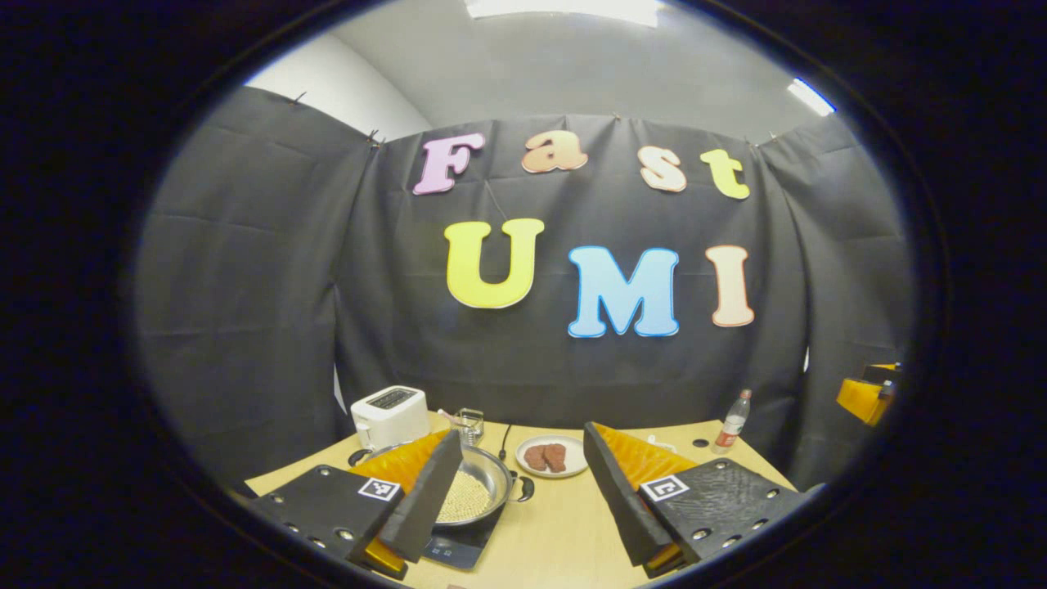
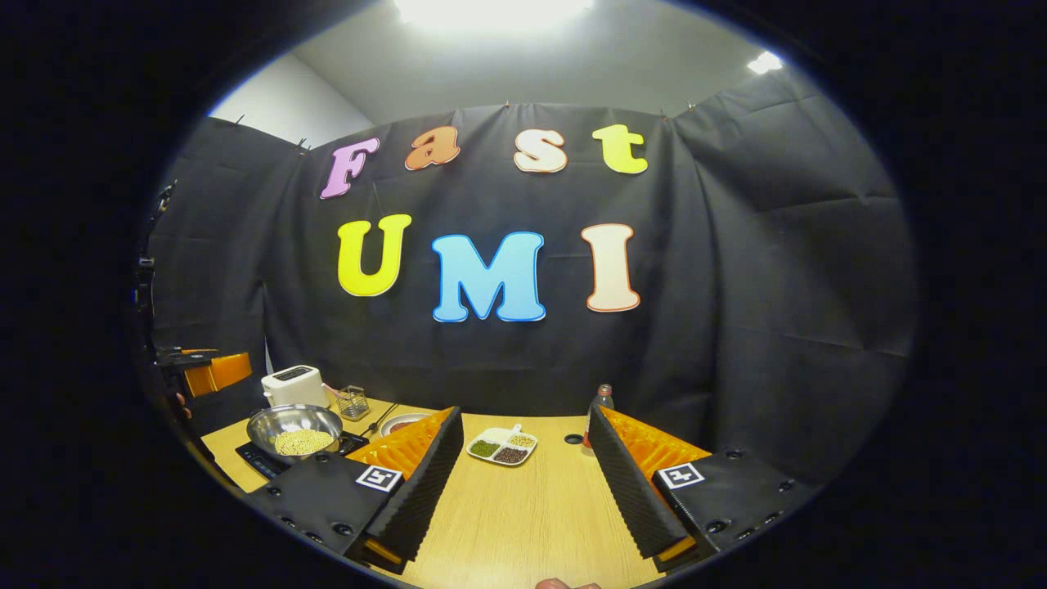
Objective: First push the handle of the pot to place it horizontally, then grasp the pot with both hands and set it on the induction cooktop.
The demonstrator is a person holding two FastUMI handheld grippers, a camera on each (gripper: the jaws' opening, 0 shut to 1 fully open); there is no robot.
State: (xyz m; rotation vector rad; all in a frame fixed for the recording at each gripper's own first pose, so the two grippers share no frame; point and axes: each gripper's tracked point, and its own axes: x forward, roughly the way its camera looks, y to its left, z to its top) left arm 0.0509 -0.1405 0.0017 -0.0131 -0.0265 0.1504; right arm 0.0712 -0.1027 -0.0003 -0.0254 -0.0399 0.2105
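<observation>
In the left gripper view the surface (image 1: 556, 532) is cut off at the bottom edge. One pot (image 1: 478, 491) of grains sits on one cooktop (image 1: 462, 550), lower left, half hidden behind a finger. Both the left hand-held gripper (image 1: 523, 499) and the right hand-held gripper (image 2: 523, 483) stand spread, holding nothing. One toaster (image 1: 390, 415), one plate (image 1: 553, 456), one bottle (image 1: 733, 422).

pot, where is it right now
The pot sits on the induction cooktop at the table's left end in the right gripper view, in front of the white toaster.
</observation>
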